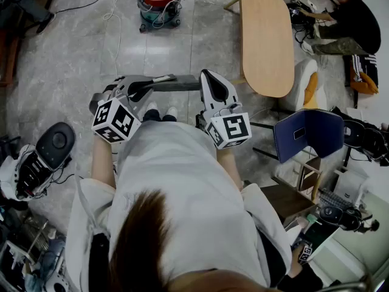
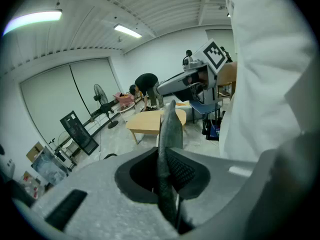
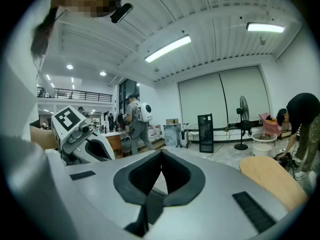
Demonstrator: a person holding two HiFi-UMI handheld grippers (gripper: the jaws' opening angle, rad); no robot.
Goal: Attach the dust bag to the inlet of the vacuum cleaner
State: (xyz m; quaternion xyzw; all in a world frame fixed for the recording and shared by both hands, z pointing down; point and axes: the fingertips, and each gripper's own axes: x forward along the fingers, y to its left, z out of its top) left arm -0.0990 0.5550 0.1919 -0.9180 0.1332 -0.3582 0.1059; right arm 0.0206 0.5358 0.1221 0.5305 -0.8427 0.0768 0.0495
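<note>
The floor was pale, glossy tile. A wooden table [image 1: 265, 38] stood ahead on my right, and the red vacuum cleaner [image 1: 159, 2] stood farther ahead on the floor. My left gripper [image 1: 141, 89] was clamped on the grey dust bag [image 2: 169, 134], which sat edge-on between its jaws, well apart from the vacuum cleaner. My right gripper [image 1: 207, 76] was empty, with its jaws together, near the bag's free end.
</note>
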